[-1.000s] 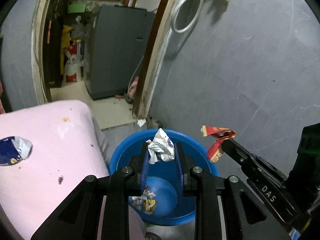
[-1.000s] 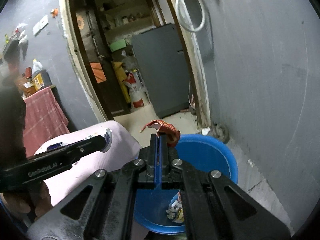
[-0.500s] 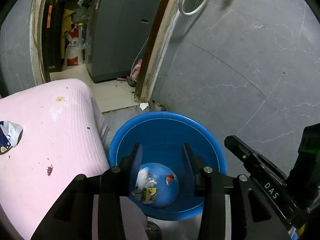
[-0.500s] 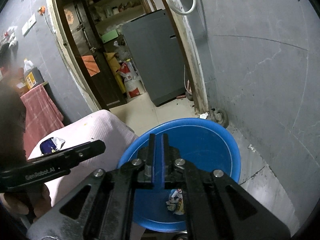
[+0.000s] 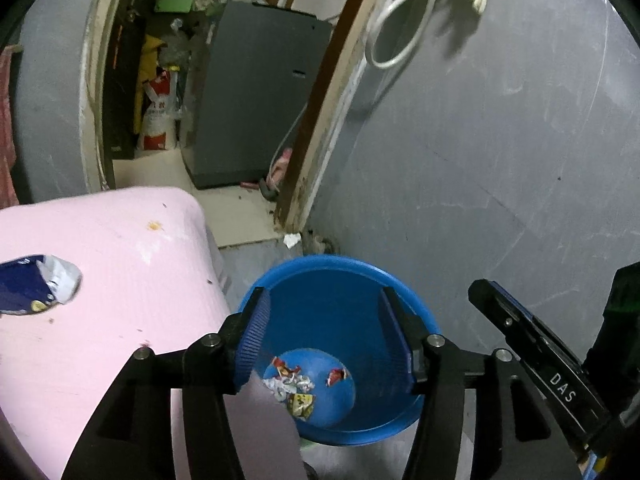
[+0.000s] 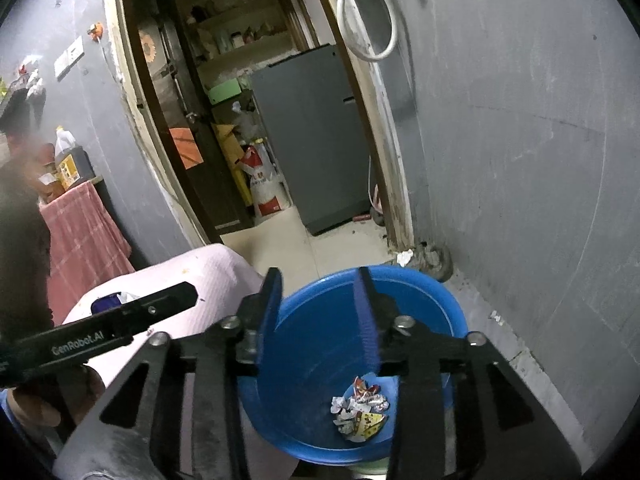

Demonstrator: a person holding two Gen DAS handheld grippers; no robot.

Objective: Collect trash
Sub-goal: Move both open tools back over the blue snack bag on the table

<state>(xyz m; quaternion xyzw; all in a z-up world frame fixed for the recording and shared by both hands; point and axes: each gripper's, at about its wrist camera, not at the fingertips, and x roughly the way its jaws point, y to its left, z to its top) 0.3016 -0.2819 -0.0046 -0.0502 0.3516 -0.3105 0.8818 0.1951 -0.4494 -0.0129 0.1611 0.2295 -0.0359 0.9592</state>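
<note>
A blue plastic basin (image 5: 340, 268) stands on the floor beside the pink-covered table (image 5: 100, 264); it also shows in the right wrist view (image 6: 416, 280). Several crumpled wrappers (image 5: 296, 388) lie at its bottom, also seen in the right wrist view (image 6: 360, 404). My left gripper (image 5: 324, 304) is open and empty above the basin. My right gripper (image 6: 318, 280) is open and empty above it too. A blue and silver wrapper (image 5: 36, 284) lies on the pink table at the left.
A grey wall (image 5: 500, 140) rises right of the basin. A doorway behind leads to a grey cabinet (image 5: 256, 92) and a red and white sack (image 5: 160, 120). A red cloth (image 6: 84, 232) hangs at the left. A small white scrap (image 5: 291, 239) lies by the door frame.
Both grippers let go of their wrappers, which dropped into the basin. Both jaws have opened wider over the last half second and both grippers have tilted up a little.
</note>
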